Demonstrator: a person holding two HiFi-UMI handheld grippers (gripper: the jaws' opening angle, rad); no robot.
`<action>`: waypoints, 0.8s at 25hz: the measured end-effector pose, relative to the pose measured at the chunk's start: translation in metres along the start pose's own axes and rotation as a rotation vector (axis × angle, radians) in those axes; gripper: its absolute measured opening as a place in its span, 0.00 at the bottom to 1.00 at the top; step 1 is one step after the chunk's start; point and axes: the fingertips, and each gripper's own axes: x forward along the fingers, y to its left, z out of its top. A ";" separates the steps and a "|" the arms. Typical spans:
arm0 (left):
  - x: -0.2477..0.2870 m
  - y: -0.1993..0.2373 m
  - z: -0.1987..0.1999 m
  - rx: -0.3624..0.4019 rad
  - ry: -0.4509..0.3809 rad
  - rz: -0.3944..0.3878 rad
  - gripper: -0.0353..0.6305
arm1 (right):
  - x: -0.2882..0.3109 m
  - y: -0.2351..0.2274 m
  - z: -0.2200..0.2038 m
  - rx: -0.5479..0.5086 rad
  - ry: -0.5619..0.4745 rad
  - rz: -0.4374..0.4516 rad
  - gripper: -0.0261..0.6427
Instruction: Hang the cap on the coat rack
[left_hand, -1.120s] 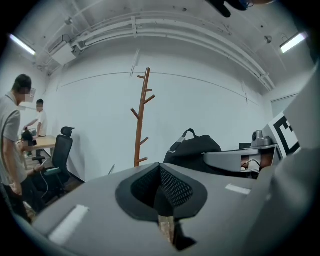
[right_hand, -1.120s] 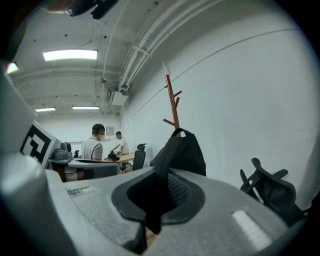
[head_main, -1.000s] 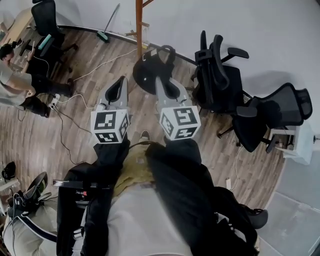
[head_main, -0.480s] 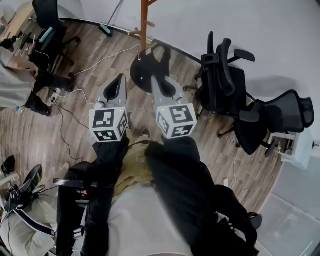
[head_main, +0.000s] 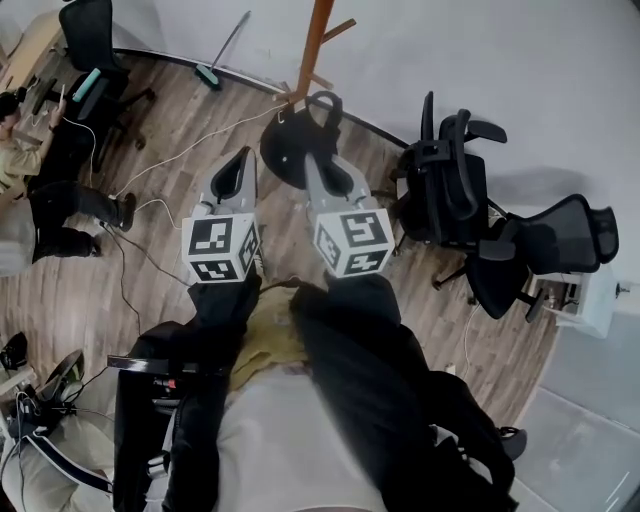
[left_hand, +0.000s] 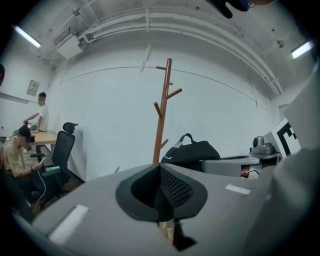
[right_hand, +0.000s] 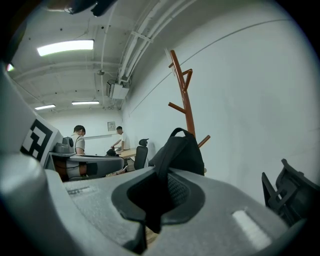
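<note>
The black cap (head_main: 292, 142) hangs from the tip of my right gripper (head_main: 314, 160), which is shut on its edge. In the right gripper view the cap (right_hand: 181, 149) rises just past the closed jaws. The brown wooden coat rack (head_main: 313, 48) stands ahead by the white wall, just beyond the cap; its bare pegs show in the left gripper view (left_hand: 163, 107) and its pole in the right gripper view (right_hand: 184, 97). My left gripper (head_main: 240, 162) is beside the right one, shut and holding nothing. From the left gripper view the cap (left_hand: 194, 151) is at right.
Two black office chairs (head_main: 448, 190) (head_main: 552, 238) stand right of the rack. A broom (head_main: 224, 46) leans on the wall at left. Cables (head_main: 150, 205) run over the wood floor. A person sits at a desk (head_main: 30, 130) far left, another chair (left_hand: 64, 150) nearby.
The rack's pole now shows more in the head view and stands further right. Both grippers keep their places side by side, the cap still in the right one. The person at left has shifted.
</note>
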 end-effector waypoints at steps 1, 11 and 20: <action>0.003 0.006 0.000 -0.004 0.003 -0.006 0.05 | 0.007 0.002 0.002 0.001 -0.001 -0.004 0.05; 0.031 0.070 -0.004 -0.046 0.047 -0.038 0.05 | 0.079 0.019 -0.015 0.020 0.066 -0.055 0.05; 0.047 0.089 -0.031 -0.065 0.113 -0.079 0.05 | 0.114 0.020 -0.055 0.051 0.134 -0.115 0.05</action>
